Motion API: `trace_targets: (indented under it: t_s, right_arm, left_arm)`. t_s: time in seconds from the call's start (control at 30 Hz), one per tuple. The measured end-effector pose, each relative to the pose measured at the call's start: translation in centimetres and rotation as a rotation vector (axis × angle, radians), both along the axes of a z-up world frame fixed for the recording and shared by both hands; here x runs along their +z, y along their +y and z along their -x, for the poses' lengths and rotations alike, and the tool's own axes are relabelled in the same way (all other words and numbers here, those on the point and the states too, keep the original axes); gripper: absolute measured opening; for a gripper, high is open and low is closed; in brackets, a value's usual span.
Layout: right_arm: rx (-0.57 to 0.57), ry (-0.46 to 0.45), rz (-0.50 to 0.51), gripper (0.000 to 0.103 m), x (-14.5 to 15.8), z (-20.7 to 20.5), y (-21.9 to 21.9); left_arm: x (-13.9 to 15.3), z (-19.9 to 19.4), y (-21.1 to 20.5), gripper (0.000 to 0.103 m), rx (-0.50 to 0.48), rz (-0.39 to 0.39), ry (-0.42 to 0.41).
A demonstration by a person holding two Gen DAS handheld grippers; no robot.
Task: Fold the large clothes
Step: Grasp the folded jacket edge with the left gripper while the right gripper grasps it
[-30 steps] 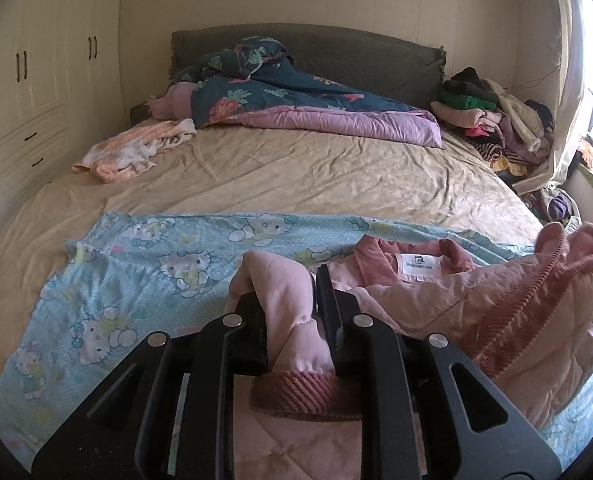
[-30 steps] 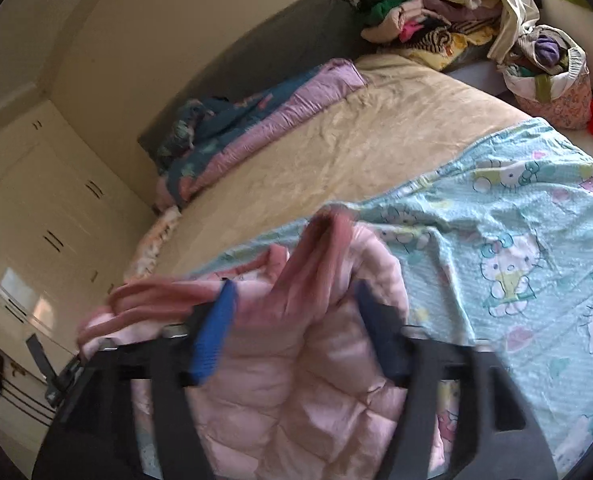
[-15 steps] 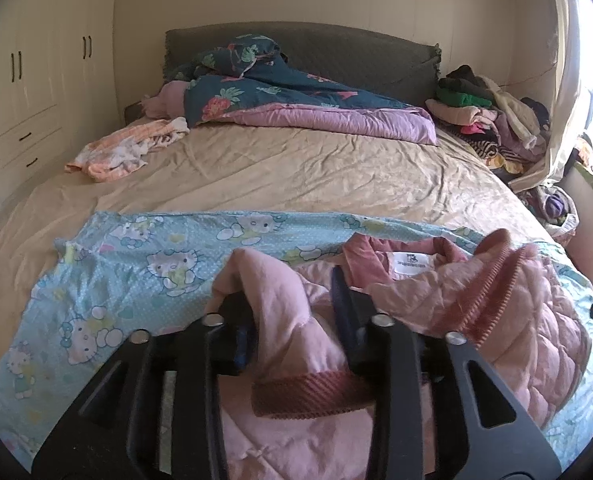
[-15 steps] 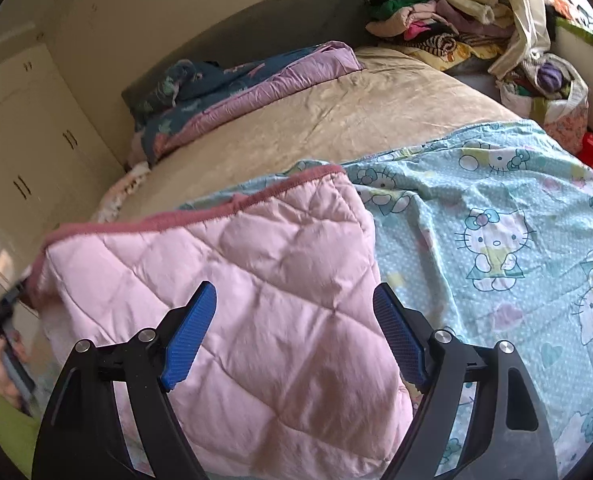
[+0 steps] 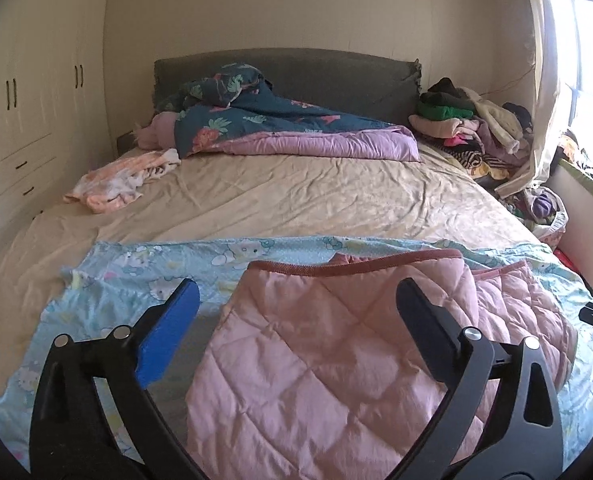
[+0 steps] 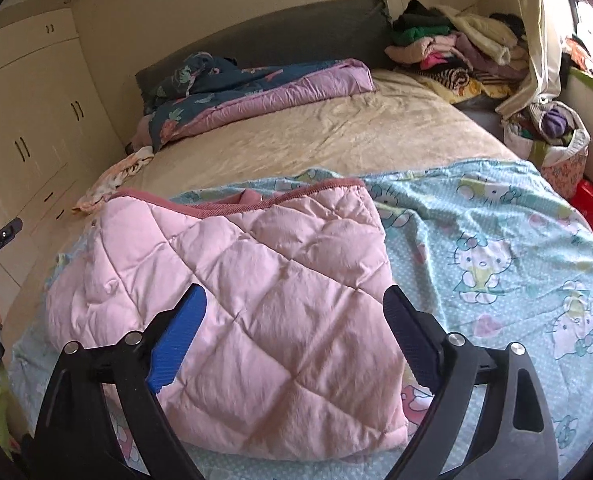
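A pink quilted jacket (image 5: 336,344) with a darker ribbed hem lies folded over on a light blue cartoon-cat sheet (image 5: 128,276) at the near end of the bed. It also shows in the right wrist view (image 6: 248,280). My left gripper (image 5: 296,320) is open and empty, its fingers spread over the jacket's near part. My right gripper (image 6: 292,320) is open and empty, its fingers spread above the jacket. The sheet also shows in the right wrist view (image 6: 496,240).
The bed has a tan sheet (image 5: 296,196), a dark floral and purple quilt (image 5: 288,132) at the headboard, and an orange-white garment (image 5: 120,180) at the left. A clothes pile (image 5: 468,124) sits at the back right. Wardrobes (image 5: 24,92) stand left. A full bag (image 6: 552,140) and a red item (image 6: 592,208) lie right of the bed.
Both grippers let go of the jacket and opened wide, the right one first. The jacket dropped flat, folded over on the sheet. Both grippers pulled back toward the bed's near edge.
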State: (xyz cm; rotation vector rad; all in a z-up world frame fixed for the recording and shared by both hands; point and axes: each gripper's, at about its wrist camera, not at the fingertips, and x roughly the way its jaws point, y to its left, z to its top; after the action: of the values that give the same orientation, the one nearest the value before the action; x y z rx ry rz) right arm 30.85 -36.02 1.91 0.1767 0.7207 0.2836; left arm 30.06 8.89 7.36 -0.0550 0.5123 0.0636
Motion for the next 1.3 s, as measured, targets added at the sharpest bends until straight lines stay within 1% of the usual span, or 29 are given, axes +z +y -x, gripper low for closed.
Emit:
trace_targets:
  t_s: [0.13, 0.23, 0.3, 0.37, 0.5, 0.63, 0.73, 0.8, 0.83, 0.87, 0.9, 0.93, 0.97, 1.0, 1.03, 1.07, 1.17, 1.23, 1.3]
  right_arm:
    - [-0.019, -0.038, 0.016, 0.092, 1.0, 1.1, -0.6]
    - [-0.035, -0.068, 0.041, 0.095, 1.5, 1.8, -1.1]
    - [-0.048, -0.076, 0.064, 0.096, 1.4, 2.1, -1.3]
    - [-0.051, -0.065, 0.074, 0.096, 1.0, 2.1, -1.5]
    - [-0.048, -0.022, 0.108, 0.096, -1.1, 1.4, -1.2]
    - [-0.037, 0.006, 0.149, 0.096, -3.5, 0.1, -0.6]
    - [-0.025, 0.033, 0.164, 0.096, -5.0, -1.2, 0.0]
    - [-0.019, 0.055, 0.182, 0.095, -6.0, -2.1, 0.4]
    - [-0.018, 0.061, 0.183, 0.094, -6.3, -2.4, 0.4]
    - [-0.014, 0.068, 0.180, 0.084, -6.8, -2.8, 0.5]
    - [-0.006, 0.069, 0.177, 0.076, -7.1, -3.0, 0.7]
    - [-0.007, 0.065, 0.185, 0.057, -7.2, -3.1, 0.8]
    - [-0.013, 0.057, 0.198, 0.035, -7.2, -3.2, 1.0]
    - [-0.022, 0.047, 0.198, 0.030, -7.0, -3.3, 1.2]
    - [-0.024, 0.037, 0.188, 0.023, -6.6, -3.3, 1.2]
    - [-0.025, 0.022, 0.184, 0.020, -6.2, -3.3, 1.3]
    - [-0.037, -0.039, 0.214, 0.017, -4.0, -3.8, 1.7]
    - [-0.060, -0.080, 0.204, 0.017, -2.2, -4.6, 1.8]
    - [-0.076, -0.102, 0.191, 0.017, -0.9, -5.7, 1.6]
  left_arm:
    - [-0.1, 0.9, 0.9, 0.093, 0.010, 0.009, 0.003]
    - [-0.9, 1.3, 2.2, 0.093, 0.031, 0.020, 0.025]
    - [-1.9, 1.6, 3.3, 0.093, 0.053, 0.034, 0.046]
    - [-3.7, 1.7, 4.3, 0.093, 0.068, 0.050, 0.087]
    - [-7.4, 1.9, 5.5, 0.093, 0.075, 0.063, 0.159]
    - [-10.5, 1.4, 6.4, 0.093, 0.055, 0.128, 0.224]
    - [-12.2, 0.3, 6.4, 0.093, 0.037, 0.152, 0.273]
    - [-13.1, -0.2, 5.9, 0.093, 0.046, 0.132, 0.305]
    - [-13.4, -0.5, 5.6, 0.088, 0.041, 0.129, 0.311]
    - [-13.5, -0.4, 5.3, 0.080, 0.031, 0.131, 0.303]
    - [-13.5, -0.4, 4.8, 0.059, 0.027, 0.116, 0.292]
    - [-13.3, -0.5, 4.4, 0.040, 0.030, 0.091, 0.289]
    - [-13.1, -0.6, 3.9, 0.033, 0.022, 0.067, 0.280]
    - [-12.8, -0.6, 3.7, 0.021, 0.015, 0.058, 0.273]
    - [-12.4, -0.7, 3.3, 0.016, 0.011, 0.039, 0.260]
    - [-11.7, -0.9, 3.1, 0.014, 0.009, 0.017, 0.243]
    - [-9.6, -1.9, 3.6, 0.012, 0.014, 0.030, 0.201]
    - [-8.4, -2.9, 3.8, 0.012, 0.024, 0.037, 0.179]
    - [-7.5, -3.9, 3.7, 0.012, 0.033, 0.034, 0.163]
